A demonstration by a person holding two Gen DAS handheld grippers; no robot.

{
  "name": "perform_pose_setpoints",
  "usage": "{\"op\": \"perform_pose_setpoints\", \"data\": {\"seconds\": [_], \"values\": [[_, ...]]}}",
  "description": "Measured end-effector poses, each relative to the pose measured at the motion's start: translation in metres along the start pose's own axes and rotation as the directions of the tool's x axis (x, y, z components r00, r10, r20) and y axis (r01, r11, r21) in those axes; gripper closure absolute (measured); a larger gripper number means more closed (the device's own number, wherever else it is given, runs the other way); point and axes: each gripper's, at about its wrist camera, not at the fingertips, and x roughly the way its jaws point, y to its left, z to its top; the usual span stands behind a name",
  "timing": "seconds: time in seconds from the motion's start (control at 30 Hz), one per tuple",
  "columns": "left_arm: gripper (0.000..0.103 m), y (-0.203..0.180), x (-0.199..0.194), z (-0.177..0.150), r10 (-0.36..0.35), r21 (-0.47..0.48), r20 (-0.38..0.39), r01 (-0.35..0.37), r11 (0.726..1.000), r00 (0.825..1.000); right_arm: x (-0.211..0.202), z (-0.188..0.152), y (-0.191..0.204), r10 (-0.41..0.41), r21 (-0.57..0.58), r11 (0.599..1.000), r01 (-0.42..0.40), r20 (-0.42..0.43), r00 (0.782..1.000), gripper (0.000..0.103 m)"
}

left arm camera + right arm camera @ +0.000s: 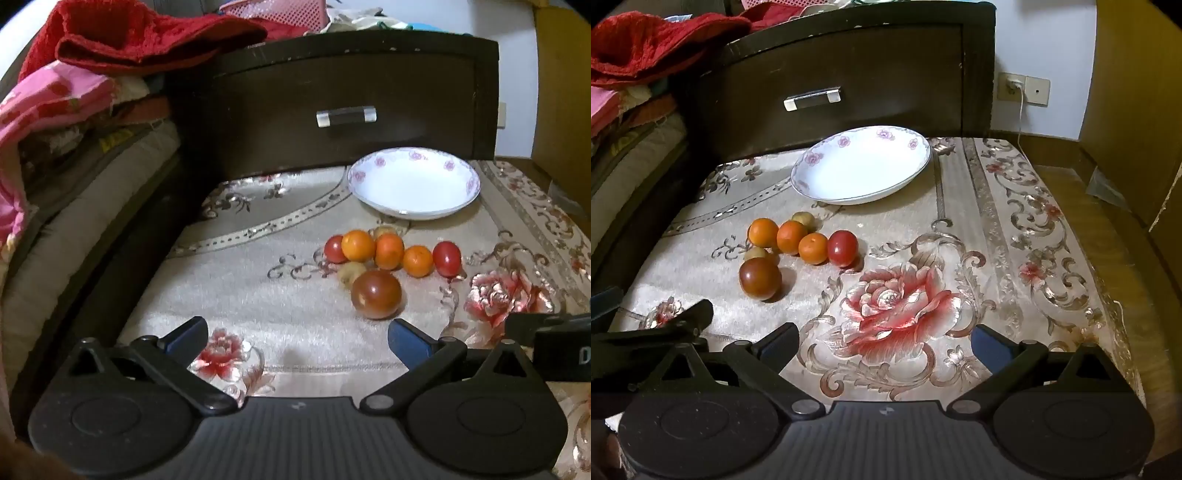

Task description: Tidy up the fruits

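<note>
Through the left wrist camera, we see our left gripper (297, 338) with its blue-tipped jaws spread wide and nothing between them, hanging over a cream floral-embroidered cloth (236, 295). Just ahead of the right jaw sits a large round dark-red tomato (376, 294); beyond it lies a cluster of three small orange citrus fruits (388, 251), flanked by two small red tomatoes (447, 258), with pale yellowish fruits tucked among them. Farther ahead rests an empty white shallow porcelain dish with pink flowers on its rim (413, 182), against a dark wooden drawer front (332, 92).

Through the right wrist camera, our right gripper (884, 345) is likewise fully open and empty above a large red embroidered rose (897, 306). The fruit cluster lies ahead and left of the left jaw, the dish straight ahead beyond it.
</note>
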Motion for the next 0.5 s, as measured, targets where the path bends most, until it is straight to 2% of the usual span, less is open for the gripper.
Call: {"op": "perform_pose_setpoints", "data": {"seconds": [0.13,0.2,0.5], "values": [[0.0,-0.003,0.011,-0.002,-0.007,-0.004,-0.031,0.007,1.0,1.0,-0.001,0.001,0.001,0.02,0.008,1.0,-0.02,-0.009,1.0,0.008],[0.0,-0.004,0.009,-0.003,-0.013,-0.012,-0.017,0.013,1.0,1.0,-0.002,0.002,-0.002,0.038,0.013,0.999,-0.037,-0.007,0.999,0.008],[0.0,0.006,0.007,-0.004,-0.048,-0.05,-0.01,0.047,0.998,0.999,0.002,-0.005,0.0,0.01,-0.003,1.0,-0.01,-0.03,0.999,0.008]]}}
